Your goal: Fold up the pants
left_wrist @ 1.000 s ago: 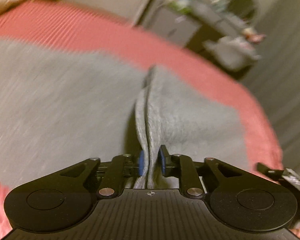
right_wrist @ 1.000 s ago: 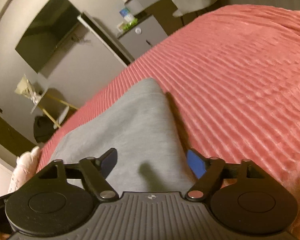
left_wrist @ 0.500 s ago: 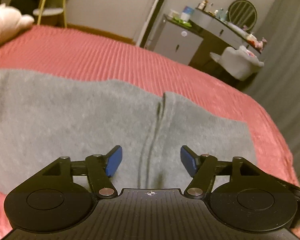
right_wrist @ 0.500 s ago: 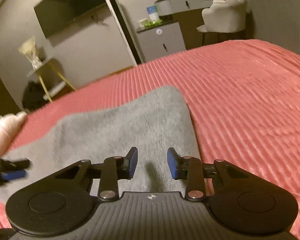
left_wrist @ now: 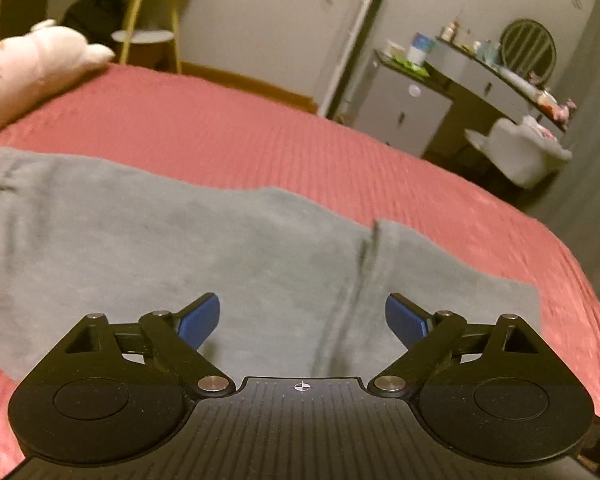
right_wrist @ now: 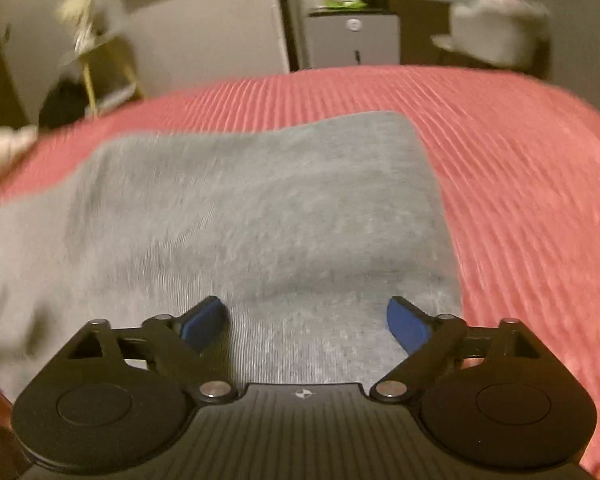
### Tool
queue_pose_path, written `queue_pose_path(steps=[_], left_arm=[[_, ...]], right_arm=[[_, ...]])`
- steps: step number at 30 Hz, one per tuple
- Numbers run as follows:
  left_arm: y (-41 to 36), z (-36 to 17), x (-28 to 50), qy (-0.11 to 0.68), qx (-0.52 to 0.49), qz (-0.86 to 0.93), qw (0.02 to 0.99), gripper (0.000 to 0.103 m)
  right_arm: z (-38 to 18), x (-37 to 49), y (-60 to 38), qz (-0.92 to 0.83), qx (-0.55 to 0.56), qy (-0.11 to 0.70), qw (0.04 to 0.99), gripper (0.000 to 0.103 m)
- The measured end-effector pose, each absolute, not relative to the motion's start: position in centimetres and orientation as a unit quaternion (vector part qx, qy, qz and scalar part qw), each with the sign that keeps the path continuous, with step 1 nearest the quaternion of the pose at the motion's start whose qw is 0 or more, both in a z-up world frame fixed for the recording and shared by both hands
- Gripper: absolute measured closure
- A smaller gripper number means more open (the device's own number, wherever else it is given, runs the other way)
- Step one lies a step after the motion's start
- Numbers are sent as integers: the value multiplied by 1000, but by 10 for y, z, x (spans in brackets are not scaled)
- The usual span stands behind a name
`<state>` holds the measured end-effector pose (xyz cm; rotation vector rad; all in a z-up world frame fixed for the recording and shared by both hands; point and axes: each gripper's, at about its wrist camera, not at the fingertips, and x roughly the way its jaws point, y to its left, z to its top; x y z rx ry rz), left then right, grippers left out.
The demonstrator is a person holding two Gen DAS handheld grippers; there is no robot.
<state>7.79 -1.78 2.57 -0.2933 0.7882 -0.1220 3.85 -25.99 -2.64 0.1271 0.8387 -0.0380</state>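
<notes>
Gray pants [right_wrist: 240, 208] motion-blurred on the red bedspread [right_wrist: 520, 140], left end cut off.

The grey pants [left_wrist: 188, 240] lie flat on the red ribbed bedspread [left_wrist: 260, 140], spread wide across it. The fabric looks soft and fleecy. In the left wrist view a raised fold or seam runs up through the cloth right of centre, and what seems to be the waistband sits at the far left. In the blurred right wrist view their right edge runs straight.

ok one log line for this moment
left tool: just opened, empty | right tool: just opened, empty | pants: flat on bed
</notes>
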Motion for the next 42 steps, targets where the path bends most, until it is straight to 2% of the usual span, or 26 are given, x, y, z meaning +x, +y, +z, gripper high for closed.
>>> queue_pose_path(steps=[5,8,14,18,19,27,29,30,35,42], left_arm=[[-46,11,85,386,-113,-53,914,9],[-54,1,85,393,-107,-46,912,9],[-60,-19,92,418,-122,-42,899,9],[-63,-31,96,435,-124,-30,891,9],[-63,-32,96,434,-122,-26,892,9],[-69,-36,94,429,-111,-18,896,8],[-73,-37,93,427,-99,-14,899,7],[-75,-37,93,426,-94,-12,900,7],[-78,-38,93,425,-84,-8,901,4],[-79,-39,94,420,-81,-4,904,3]], right_arm=[[-21,33,-260,-47,52,392,917,8],[-22,33,-272,-92,59,387,916,11],[-21,33,-289,-115,67,369,920,33],[-19,42,-286,-113,51,356,926,54],[-19,45,-285,-110,48,355,927,56],[-24,77,-302,-123,78,346,927,56],[-27,84,-307,-129,87,343,926,53],[-27,88,-309,-133,89,343,926,48],[-20,89,-326,-139,147,322,925,48],[-41,92,-323,-116,123,337,926,44]])
